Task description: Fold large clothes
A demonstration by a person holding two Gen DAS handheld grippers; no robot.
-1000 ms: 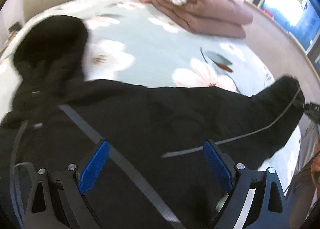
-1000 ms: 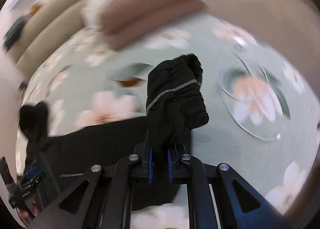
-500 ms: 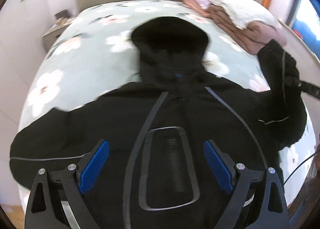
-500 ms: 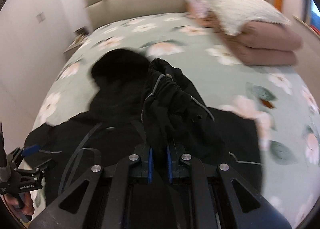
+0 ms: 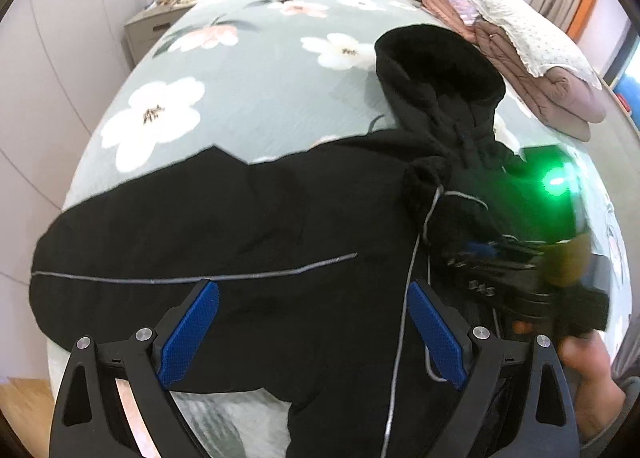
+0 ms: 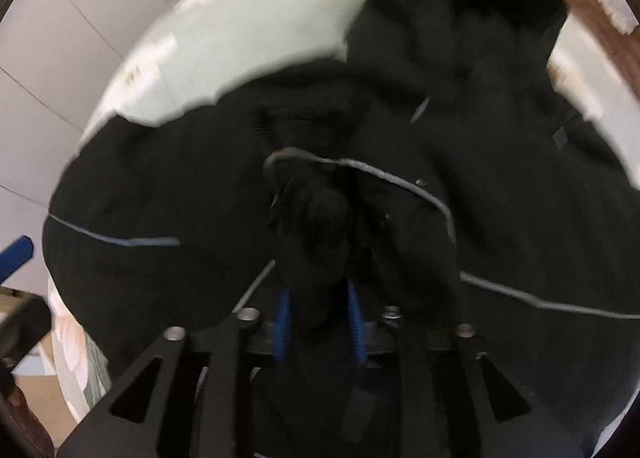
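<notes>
A black hooded jacket with grey piping (image 5: 248, 226) lies spread on the floral green bed (image 5: 240, 70). The left hand-held gripper (image 5: 312, 332) hovers open above it. Only the right wrist view shows the right hand-held gripper (image 6: 318, 322), its jaws just parting, the bunched sleeve cuff (image 6: 312, 218) between them.

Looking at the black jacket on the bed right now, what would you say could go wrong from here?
1. The right claw has just been opening with the sleeve cuff between its pads; the bunched cuff may snag or spring back.
2. The folded sleeve lies lumpy on the black jacket, so the fold may be uneven.
3. The open left claw hovers close; the claws could collide.
</notes>
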